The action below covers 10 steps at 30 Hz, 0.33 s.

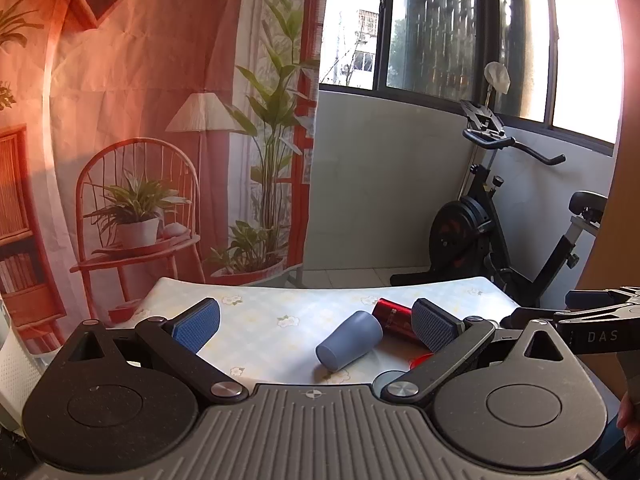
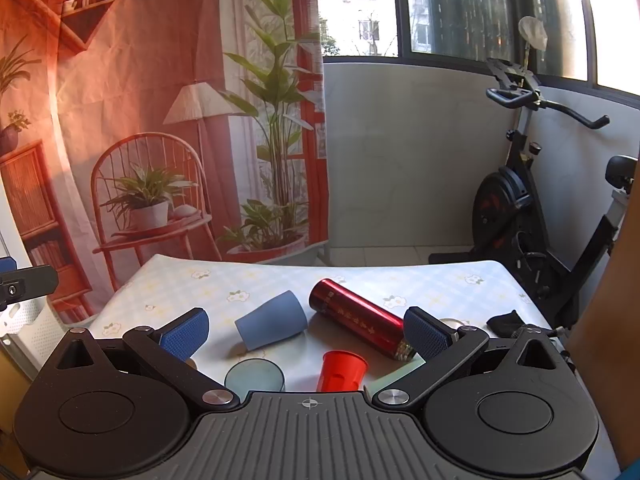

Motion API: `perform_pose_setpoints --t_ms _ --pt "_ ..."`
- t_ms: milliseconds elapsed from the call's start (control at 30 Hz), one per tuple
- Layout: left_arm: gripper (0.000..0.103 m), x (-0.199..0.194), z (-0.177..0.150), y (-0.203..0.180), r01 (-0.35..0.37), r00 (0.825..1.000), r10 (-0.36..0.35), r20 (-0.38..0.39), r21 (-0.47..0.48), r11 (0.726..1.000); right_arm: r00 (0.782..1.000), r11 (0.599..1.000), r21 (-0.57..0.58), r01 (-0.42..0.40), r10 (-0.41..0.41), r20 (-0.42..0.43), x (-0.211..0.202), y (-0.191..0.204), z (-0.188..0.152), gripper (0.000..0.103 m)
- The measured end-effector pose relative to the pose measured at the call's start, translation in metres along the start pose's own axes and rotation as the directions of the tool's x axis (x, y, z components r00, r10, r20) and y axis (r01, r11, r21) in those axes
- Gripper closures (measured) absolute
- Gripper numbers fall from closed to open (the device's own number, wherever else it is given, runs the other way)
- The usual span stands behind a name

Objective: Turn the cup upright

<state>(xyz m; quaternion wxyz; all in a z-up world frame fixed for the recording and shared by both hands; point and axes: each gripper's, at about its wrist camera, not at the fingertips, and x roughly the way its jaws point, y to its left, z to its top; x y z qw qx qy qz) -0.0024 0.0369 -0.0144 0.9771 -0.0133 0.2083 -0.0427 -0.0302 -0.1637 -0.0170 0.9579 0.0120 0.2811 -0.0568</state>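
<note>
A blue-grey cup point(image 1: 349, 340) lies on its side on the floral tablecloth point(image 1: 264, 324), base toward me in the left wrist view. It also shows in the right wrist view point(image 2: 271, 325), base to the left and mouth to the right. My left gripper point(image 1: 316, 328) is open and empty, hovering before the cup, which lies between its pads. My right gripper point(image 2: 306, 334) is open and empty, with the cup just left of its centre line.
A red flask point(image 2: 360, 318) lies on its side beside the cup, also in the left wrist view point(image 1: 394, 318). A small red cup point(image 2: 342, 370) stands upside down and a bluish glass point(image 2: 254, 374) stands near me. A black cloth point(image 2: 506, 322) lies at the table's right edge. An exercise bike point(image 2: 532, 216) stands beyond.
</note>
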Motion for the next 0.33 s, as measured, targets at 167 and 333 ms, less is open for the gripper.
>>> perform_pose_setpoints --t_ms 167,333 --pt "0.0 -0.0011 0.0 0.0005 0.001 1.0 -0.001 0.002 -0.001 1.0 1.0 1.0 0.0 -0.001 0.001 0.001 -0.0002 -0.0001 -0.0001 0.0" --pt "0.0 -0.0011 0.0003 0.0016 0.006 1.0 -0.006 0.001 -0.002 1.0 1.0 1.0 0.0 -0.001 0.001 0.0 -0.0001 -0.0001 -0.0002 0.0"
